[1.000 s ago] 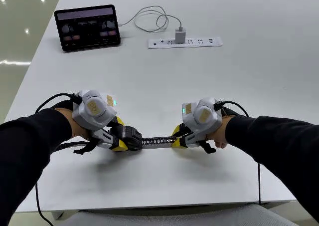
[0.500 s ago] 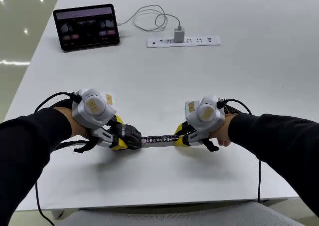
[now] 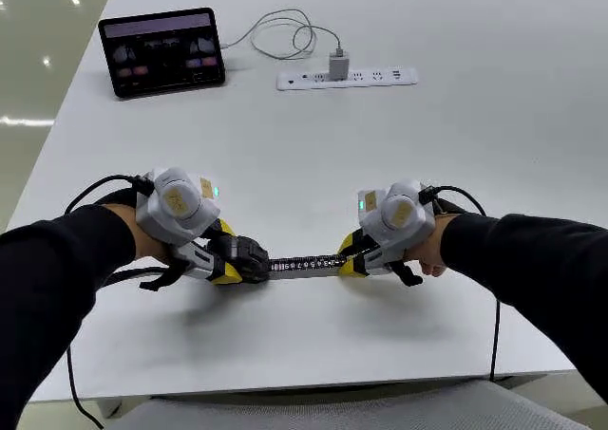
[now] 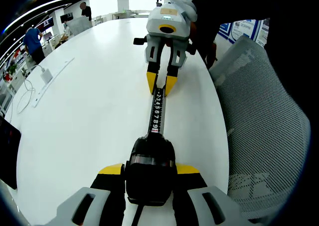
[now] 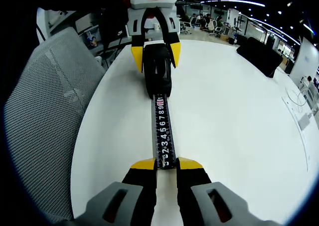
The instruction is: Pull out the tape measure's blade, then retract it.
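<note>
Although a tablet point(image 3: 161, 52), a power strip point(image 3: 348, 78) and a looped cable point(image 3: 285, 29) lie far back on the white table point(image 3: 456, 145), a mesh chair point(image 4: 264, 131) sits just past the near edge. The left gripper point(image 3: 233, 256) clamps the black tape measure point(image 3: 245, 257). The right gripper point(image 3: 348, 256) pinches the tip of the blade point(image 3: 306, 262), which stretches flat between them. Both hands are low, facing each other.

Blade point(image 5: 163, 131): black digits 2 to 9 legible, single row printed along length. Red marking after 9, just before case point(image 5: 158, 71): not readable. Lowest figure, at right gripper point(image 5: 166, 164) tips: unclear. Same digits 2 to 9 legible in left gripper view. Tablet point(image 3: 161, 50) screen: text too small to read.
</note>
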`<move>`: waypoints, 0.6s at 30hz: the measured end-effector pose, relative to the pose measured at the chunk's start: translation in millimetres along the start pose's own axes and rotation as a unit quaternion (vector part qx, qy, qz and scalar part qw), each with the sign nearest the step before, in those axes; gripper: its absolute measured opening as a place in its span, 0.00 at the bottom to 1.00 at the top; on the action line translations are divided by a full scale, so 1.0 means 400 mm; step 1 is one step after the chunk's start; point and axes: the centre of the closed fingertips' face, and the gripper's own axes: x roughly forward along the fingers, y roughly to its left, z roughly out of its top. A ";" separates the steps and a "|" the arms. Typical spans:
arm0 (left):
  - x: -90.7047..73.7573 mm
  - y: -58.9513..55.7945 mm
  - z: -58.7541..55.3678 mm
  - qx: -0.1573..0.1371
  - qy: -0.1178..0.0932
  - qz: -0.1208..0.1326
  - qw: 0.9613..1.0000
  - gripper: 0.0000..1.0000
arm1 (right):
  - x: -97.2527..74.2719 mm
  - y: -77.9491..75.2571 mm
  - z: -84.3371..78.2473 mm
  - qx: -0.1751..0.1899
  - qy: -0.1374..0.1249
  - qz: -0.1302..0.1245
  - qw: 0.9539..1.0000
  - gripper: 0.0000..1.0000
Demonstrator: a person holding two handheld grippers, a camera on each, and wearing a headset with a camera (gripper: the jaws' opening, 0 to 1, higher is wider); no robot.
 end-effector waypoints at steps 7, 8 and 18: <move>0.001 0.000 0.000 -0.001 -0.001 0.000 1.000 0.32 | -0.007 -0.002 -0.009 0.004 0.001 -0.001 1.000 0.09; 0.001 0.000 0.000 -0.001 -0.001 0.000 1.000 0.32 | -0.008 -0.002 -0.010 0.004 0.001 -0.001 1.000 0.09; 0.001 -0.002 0.002 -0.002 -0.001 0.001 1.000 0.32 | -0.018 -0.002 -0.020 0.009 0.002 -0.003 1.000 0.09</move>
